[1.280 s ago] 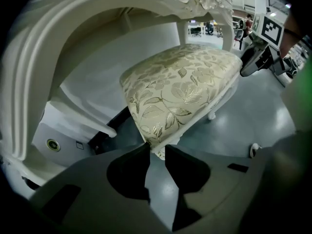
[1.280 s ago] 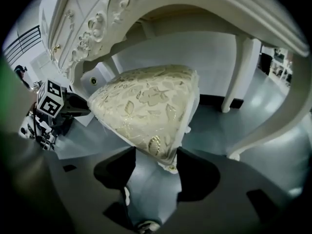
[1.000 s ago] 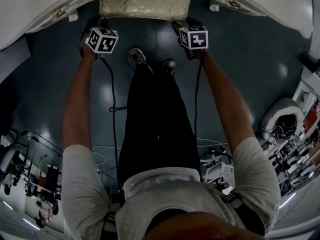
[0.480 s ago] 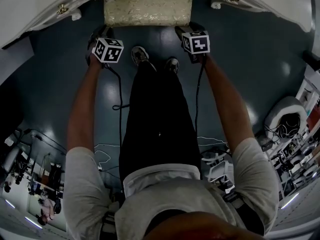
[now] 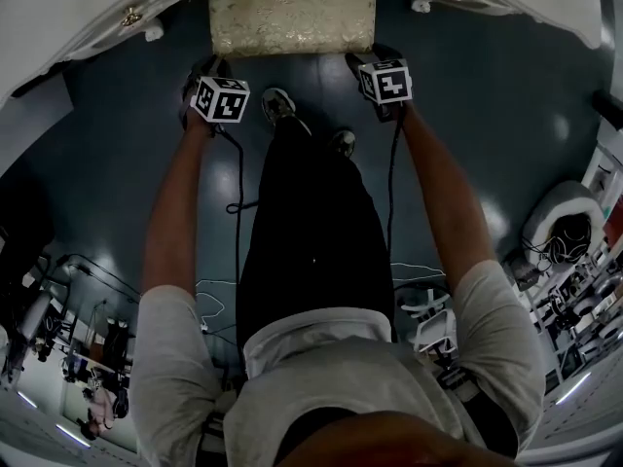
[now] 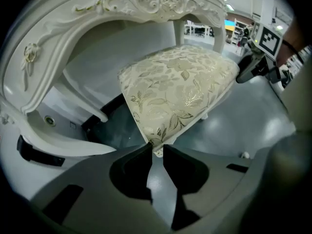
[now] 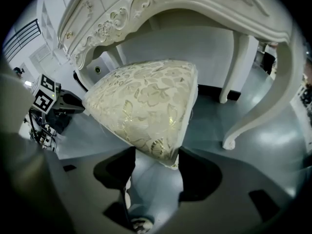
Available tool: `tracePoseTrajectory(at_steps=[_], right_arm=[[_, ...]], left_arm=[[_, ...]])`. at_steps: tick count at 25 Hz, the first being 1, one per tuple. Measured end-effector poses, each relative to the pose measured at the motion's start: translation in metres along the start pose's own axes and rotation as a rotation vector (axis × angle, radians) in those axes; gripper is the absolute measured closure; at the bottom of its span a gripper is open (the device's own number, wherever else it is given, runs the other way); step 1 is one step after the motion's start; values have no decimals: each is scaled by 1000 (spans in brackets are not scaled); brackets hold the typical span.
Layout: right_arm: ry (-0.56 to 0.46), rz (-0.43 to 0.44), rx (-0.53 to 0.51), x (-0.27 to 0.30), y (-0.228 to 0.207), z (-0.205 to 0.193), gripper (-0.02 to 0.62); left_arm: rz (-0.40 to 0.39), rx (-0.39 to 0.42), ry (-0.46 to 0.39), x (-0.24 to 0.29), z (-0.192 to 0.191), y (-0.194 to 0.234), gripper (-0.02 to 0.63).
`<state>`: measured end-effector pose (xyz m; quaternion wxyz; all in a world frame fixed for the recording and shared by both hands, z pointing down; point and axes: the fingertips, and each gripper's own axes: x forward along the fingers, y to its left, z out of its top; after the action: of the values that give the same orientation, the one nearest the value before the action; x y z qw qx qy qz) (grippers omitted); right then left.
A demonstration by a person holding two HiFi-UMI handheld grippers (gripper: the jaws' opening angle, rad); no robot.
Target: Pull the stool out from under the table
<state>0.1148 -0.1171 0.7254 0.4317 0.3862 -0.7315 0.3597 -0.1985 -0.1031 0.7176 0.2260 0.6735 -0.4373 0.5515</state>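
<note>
Dark floor [image 5: 506, 86] under table [image 5: 88, 8] — left claw [image 6: 156, 147] closing on stool [image 6: 175, 82] corner, right claw [image 7: 156, 155] gripping another.

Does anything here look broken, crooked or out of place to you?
Nothing stands out. The stool looks upright, partly under the white table, cushion intact. The right gripper clamps one front corner; the left gripper is closing its jaws on the other.

A large lab-like hall: cables [image 5: 237, 193] trail over the glossy grey floor [image 5: 506, 105], with equipment clutter [image 5: 565, 236] along the edges.
</note>
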Motion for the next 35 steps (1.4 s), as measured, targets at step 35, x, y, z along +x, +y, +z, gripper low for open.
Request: tracePoseTrajectory(at_steps=[35], right_arm=[[-27, -2, -9, 2, 3, 3, 310]], left_arm=[[-162, -100, -97, 31, 6, 1, 397]])
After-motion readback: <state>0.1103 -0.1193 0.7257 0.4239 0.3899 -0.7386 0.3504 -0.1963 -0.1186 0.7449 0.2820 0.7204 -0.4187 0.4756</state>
